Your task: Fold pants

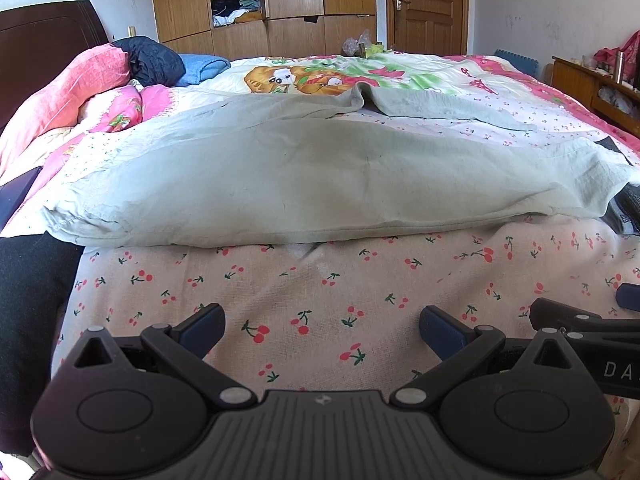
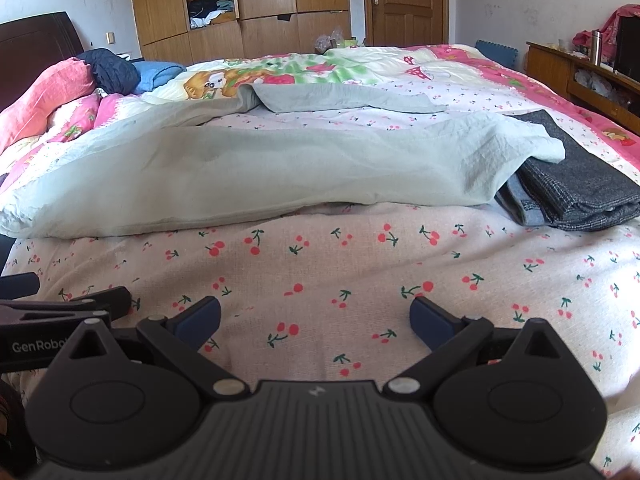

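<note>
A: What is hidden? One pair of pale grey-green cotton pants (image 1: pixel 304 176) lies spread across the cherry-print bedsheet (image 1: pixel 320 292); its near leg drapes over part of a folded dark grey garment (image 2: pixel 576 184), and a blue denim edge (image 2: pixel 520 200) under that is possibly a second folded piece.

B: And the claws?

A: Two. The left gripper (image 1: pixel 322 330) hangs over bare sheet just short of the pants, jaws spread wide, holding nothing. The right gripper (image 2: pixel 316 320) does likewise. Each appears cut off at the other's frame edge.
</note>
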Available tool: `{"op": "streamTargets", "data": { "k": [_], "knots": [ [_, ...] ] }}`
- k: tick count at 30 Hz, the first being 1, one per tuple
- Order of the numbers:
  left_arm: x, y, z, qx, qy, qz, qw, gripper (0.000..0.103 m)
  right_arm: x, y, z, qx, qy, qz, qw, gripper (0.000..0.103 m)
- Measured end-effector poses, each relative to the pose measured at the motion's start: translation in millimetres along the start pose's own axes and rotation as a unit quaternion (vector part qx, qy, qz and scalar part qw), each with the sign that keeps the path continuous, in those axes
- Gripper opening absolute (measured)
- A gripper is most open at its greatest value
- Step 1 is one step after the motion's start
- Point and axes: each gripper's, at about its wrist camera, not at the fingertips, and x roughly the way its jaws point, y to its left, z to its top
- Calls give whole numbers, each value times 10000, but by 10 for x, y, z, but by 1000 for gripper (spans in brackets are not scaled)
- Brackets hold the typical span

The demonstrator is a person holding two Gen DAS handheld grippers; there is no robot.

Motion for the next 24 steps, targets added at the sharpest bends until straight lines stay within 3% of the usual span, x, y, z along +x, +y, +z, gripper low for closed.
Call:
{"op": "streamTargets", "data": {
  "k": [21,24],
  "knots": [
    [34,6,-14,1,1,21,10000,103,7,6,0,2,21,6,10000,100],
    [37,25,6,21,153,54,9999,103,11,19,39,33,48,47,10000,100]
  ]
}}
